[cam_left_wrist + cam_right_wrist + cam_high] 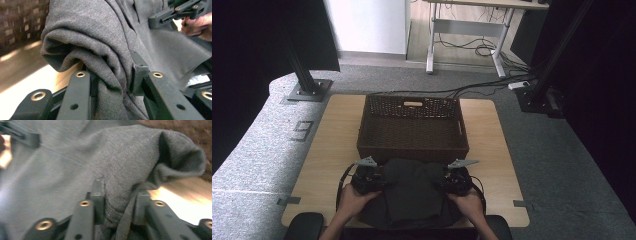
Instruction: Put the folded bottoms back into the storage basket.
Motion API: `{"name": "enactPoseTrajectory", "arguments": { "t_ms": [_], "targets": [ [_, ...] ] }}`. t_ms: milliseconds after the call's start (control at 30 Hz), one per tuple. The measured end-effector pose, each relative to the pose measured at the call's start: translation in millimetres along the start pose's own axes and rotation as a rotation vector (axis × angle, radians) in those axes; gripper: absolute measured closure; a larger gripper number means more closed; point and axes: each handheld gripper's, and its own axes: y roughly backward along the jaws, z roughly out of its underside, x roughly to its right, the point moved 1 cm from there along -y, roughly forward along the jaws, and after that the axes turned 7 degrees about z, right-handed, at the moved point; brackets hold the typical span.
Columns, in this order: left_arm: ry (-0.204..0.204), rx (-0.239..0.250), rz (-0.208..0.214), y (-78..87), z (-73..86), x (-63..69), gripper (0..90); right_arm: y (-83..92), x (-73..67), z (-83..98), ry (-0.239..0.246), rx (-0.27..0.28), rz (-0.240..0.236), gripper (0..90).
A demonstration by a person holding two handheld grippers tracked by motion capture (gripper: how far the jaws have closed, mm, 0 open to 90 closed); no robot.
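Observation:
A folded dark grey garment lies on the wooden table in front of the person, just short of a dark wicker basket. My left gripper grips its left side and is shut on a thick bunch of the cloth, which fills the space between both jaws. At the opposite side, my right gripper is shut on the folded cloth and a dark drawstring. In the left gripper view the other gripper shows far off at the top right.
The basket is open-topped with a handle slot in its far wall and stands mid-table, right behind the garment. Black frame posts stand at the table's far left and right corners. Cables and a desk lie on the floor beyond.

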Motion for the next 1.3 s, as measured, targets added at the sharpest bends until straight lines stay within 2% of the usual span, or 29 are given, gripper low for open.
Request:
{"name": "enactPoseTrajectory", "arguments": {
  "t_ms": [33,100,133,200,267,333,433,467,500,567,633,667,733,867,967,1300],
  "targets": [
    [0.006,-0.002,0.001,-2.4,3.6,-3.6,67.3,-3.1,1.8,1.6,0.001,-0.014,0.012,61.3],
    [0.018,0.007,0.011,-3.6,7.9,-8.9,67.3,-8.3,8.0,4.7,-0.011,-0.036,0.059,45.6],
    [0.020,0.013,0.018,-3.7,9.4,-11.0,67.3,-10.3,12.3,5.8,-0.019,-0.043,0.082,33.8],
    [0.024,0.014,0.021,-4.5,11.4,-13.8,67.2,-15.3,20.1,6.7,-0.045,-0.075,0.094,16.3],
    [0.014,0.006,0.017,-5.3,12.4,-15.6,67.2,-20.5,26.9,8.0,-0.061,-0.081,0.074,12.3],
    [0.020,0.002,0.021,-6.2,13.6,-18.3,67.0,-21.7,27.6,6.9,-0.049,-0.084,0.063,11.4],
    [0.029,0.001,0.030,-7.0,15.3,-21.7,66.9,-25.2,22.4,4.1,-0.022,-0.095,0.004,19.9],
    [0.031,0.001,0.033,-7.4,15.9,-22.7,66.8,-26.6,18.9,3.1,-0.017,-0.104,-0.029,25.3],
    [0.032,0.001,0.033,-7.5,16.3,-23.0,66.8,-29.0,14.3,2.0,-0.014,-0.112,-0.064,27.0],
    [0.035,0.003,0.036,-7.9,17.5,-24.0,66.7,-31.6,9.7,0.9,-0.012,-0.112,-0.069,31.6],
    [0.042,0.006,0.043,-8.8,18.7,-25.5,66.7,-33.9,9.1,0.7,-0.041,-0.112,-0.106,43.4],
    [0.042,0.005,0.044,-9.3,19.2,-25.9,66.6,-35.7,10.1,2.5,-0.078,-0.107,-0.139,52.4],
    [0.041,0.007,0.043,-10.1,19.6,-25.6,66.5,-37.1,12.0,5.6,-0.120,-0.104,-0.174,60.1],
    [0.026,0.016,0.038,-8.4,17.0,-20.7,66.9,-31.1,4.7,7.5,-0.093,-0.069,-0.137,69.2],
    [0.017,0.033,0.050,-4.7,12.3,-15.6,67.3,-22.4,-1.1,6.6,-0.070,-0.034,-0.116,71.3],
    [-0.035,0.104,0.083,15.6,-11.5,6.5,67.6,13.2,-11.1,-11.7,-0.035,0.068,-0.122,72.3]
  ]
}}
